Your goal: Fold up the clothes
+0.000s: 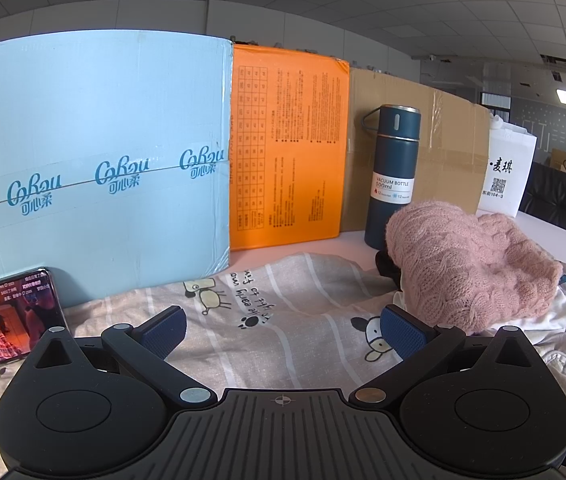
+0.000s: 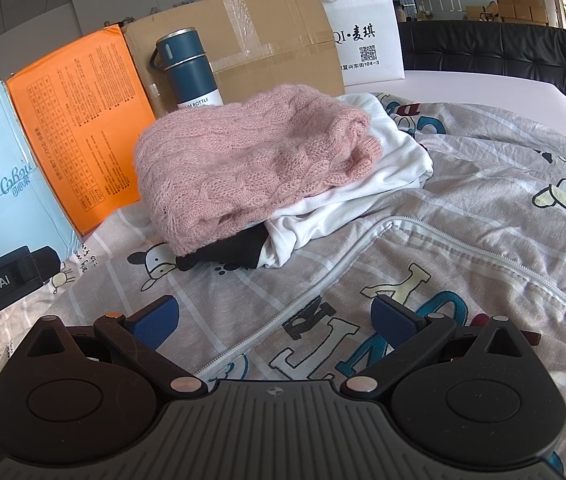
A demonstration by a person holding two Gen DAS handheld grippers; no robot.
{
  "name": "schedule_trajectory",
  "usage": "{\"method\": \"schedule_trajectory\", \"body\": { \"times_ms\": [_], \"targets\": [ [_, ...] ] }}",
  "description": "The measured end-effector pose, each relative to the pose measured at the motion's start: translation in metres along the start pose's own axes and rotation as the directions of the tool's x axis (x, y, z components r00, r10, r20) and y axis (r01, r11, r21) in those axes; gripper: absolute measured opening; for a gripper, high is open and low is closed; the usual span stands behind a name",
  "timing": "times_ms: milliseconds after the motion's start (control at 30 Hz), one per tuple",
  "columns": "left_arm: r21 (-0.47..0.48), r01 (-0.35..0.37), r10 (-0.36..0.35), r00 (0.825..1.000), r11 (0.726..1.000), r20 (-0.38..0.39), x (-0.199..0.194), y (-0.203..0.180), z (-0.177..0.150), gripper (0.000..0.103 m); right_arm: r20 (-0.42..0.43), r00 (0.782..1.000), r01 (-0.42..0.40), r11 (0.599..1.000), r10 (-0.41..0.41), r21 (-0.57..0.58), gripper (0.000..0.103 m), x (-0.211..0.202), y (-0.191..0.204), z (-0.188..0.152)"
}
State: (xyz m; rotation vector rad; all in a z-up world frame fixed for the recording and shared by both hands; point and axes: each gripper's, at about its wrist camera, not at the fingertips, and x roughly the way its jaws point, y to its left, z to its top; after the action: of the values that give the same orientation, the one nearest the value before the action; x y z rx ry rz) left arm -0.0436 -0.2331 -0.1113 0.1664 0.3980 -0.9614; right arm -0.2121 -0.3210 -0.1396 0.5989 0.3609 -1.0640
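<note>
A pink knitted sweater (image 2: pixel 243 160) lies folded on top of a white garment (image 2: pixel 367 176) and a black one (image 2: pixel 235 250), stacked on a cartoon-print cover (image 2: pixel 463 248) with a zipper. The same pink sweater (image 1: pixel 467 264) shows at the right of the left wrist view. My left gripper (image 1: pixel 283 330) hovers open over the printed cover (image 1: pixel 291 312), left of the stack, with nothing between its fingers. Over the zipper, in front of the stack, my right gripper (image 2: pixel 275 318) is also open and holds nothing. The left gripper's body (image 2: pixel 3 280) appears at the left edge.
Behind the clothes stand a light blue box (image 1: pixel 95 168), an orange box (image 1: pixel 287 148), a brown carton (image 1: pixel 435 152), a white paper bag (image 1: pixel 507 172) and a dark blue vacuum bottle (image 1: pixel 393 176). A phone (image 1: pixel 7 316) with a lit screen leans at the left. A black sofa (image 2: pixel 503 48) lies beyond the table.
</note>
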Motion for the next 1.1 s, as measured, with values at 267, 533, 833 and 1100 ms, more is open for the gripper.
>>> {"method": "schedule_trajectory", "body": {
  "times_ms": [267, 533, 833, 1100],
  "targets": [
    [-0.003, 0.0, 0.0, 1.0, 1.0, -0.005, 0.0002, 0.0012, -0.0012, 0.103, -0.007, 1.0, 0.003, 1.0, -0.003, 0.0, 0.103, 0.0018, -0.0001, -0.0001],
    [-0.003, 0.0, 0.0, 1.0, 1.0, -0.004, -0.0001, 0.0012, -0.0018, 0.103, -0.008, 1.0, 0.002, 1.0, -0.002, 0.001, 0.103, 0.0024, -0.0004, 0.0],
    [-0.002, -0.001, 0.001, 1.0, 1.0, -0.006, 0.0007, 0.0007, -0.0016, 0.103, -0.007, 1.0, 0.002, 1.0, -0.002, 0.001, 0.103, 0.0023, -0.0004, -0.0001],
    [-0.002, -0.001, 0.001, 1.0, 1.0, -0.006, 0.0006, 0.0003, -0.002, 0.103, -0.007, 1.0, 0.003, 1.0, -0.003, 0.001, 0.103, 0.0027, -0.0002, -0.0001]
  ]
}}
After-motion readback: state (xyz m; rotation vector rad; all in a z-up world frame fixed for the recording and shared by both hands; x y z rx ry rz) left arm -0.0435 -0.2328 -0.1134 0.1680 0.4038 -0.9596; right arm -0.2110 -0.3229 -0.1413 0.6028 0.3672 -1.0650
